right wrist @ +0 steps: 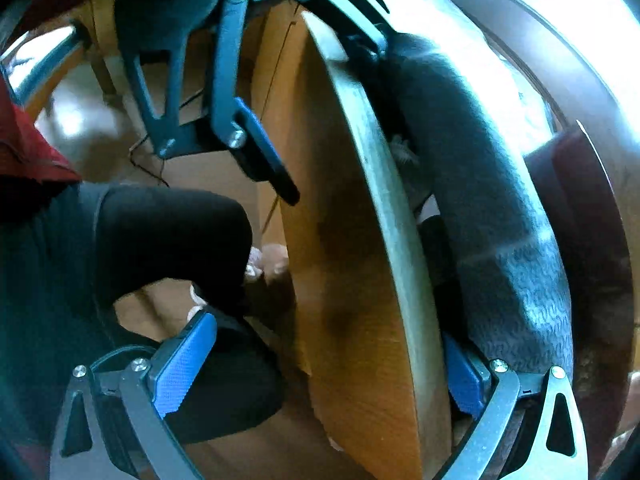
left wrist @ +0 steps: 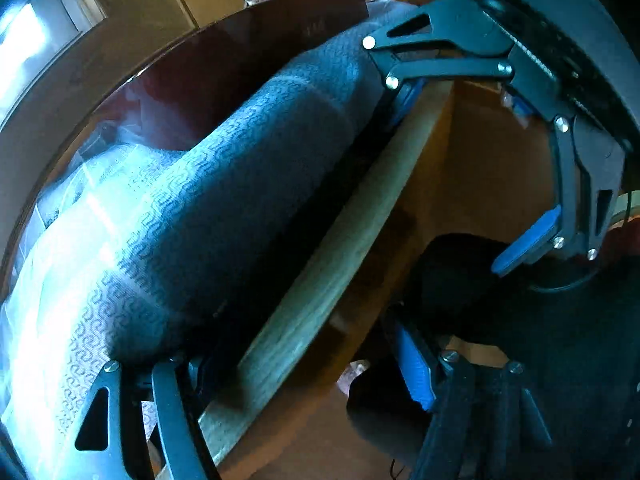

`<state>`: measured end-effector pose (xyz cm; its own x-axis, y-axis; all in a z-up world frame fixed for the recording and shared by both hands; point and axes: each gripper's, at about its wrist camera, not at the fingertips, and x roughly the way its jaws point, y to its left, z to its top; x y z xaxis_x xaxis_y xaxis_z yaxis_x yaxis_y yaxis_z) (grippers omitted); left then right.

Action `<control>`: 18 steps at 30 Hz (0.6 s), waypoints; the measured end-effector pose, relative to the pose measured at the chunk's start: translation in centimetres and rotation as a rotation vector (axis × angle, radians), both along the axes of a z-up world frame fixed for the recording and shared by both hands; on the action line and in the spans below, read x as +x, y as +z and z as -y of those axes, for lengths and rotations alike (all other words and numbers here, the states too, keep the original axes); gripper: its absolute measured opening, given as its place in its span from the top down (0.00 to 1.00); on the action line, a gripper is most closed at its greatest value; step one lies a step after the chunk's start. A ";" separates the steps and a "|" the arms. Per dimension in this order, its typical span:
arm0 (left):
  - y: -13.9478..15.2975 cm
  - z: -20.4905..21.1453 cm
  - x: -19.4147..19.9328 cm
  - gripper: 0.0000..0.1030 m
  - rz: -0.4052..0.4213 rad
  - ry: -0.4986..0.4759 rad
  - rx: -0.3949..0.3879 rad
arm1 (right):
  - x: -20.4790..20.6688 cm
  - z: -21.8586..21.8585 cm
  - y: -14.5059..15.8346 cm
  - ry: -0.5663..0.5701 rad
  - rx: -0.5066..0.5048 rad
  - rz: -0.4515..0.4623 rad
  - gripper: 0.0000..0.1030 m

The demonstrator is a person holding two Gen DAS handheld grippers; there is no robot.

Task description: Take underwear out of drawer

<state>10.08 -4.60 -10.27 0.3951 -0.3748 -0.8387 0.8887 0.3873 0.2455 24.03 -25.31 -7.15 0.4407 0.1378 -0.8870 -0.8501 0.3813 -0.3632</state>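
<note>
Drawer is open; the wooden top edge of the drawer front (left wrist: 320,280) is seen running diagonally across both wrist views. A dark patterned fabric roll (left wrist: 240,180), judged to be the underwear, is seen lying inside the drawer along its front edge, just behind the front panel and under a dark glossy panel (left wrist: 200,80). The roll is not yet lifted. The left gripper (left wrist: 260,360) is held steeply downward with jaws spread wide astride the front edge: one finger inside against the roll, the other outside; nothing is clamped. The right gripper (right wrist: 324,360) is set the same way further along the edge, jaws wide apart, nothing held. A black-clad leg (right wrist: 168,232) is seen close to the outer face of the drawer. Risks noted: if the jaws are closed as placed, the wooden front would be pinched instead of the cloth. If only an outer fold is taken, the roll could be unwound and dragged. The cloth could be caught on the front edge or under the glossy panel during lifting. The grippers could be knocked together, since both are crowded on one edge.
</note>
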 end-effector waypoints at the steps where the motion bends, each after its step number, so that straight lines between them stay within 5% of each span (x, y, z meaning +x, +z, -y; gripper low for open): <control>1: 0.2 -0.2 0.2 0.30 -0.016 -0.006 -0.017 | 0.0 0.0 0.0 0.004 -0.002 0.003 0.00; 18: 2.5 -1.0 1.8 0.29 -0.164 -0.062 -0.056 | 0.1 0.3 1.3 0.054 -0.025 -0.144 0.00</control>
<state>11.88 -3.58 -7.81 0.2297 -0.4423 -0.8670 0.9375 0.3399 0.0750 24.12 -25.57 -5.81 0.3011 0.1348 -0.9440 -0.9133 0.3257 -0.2448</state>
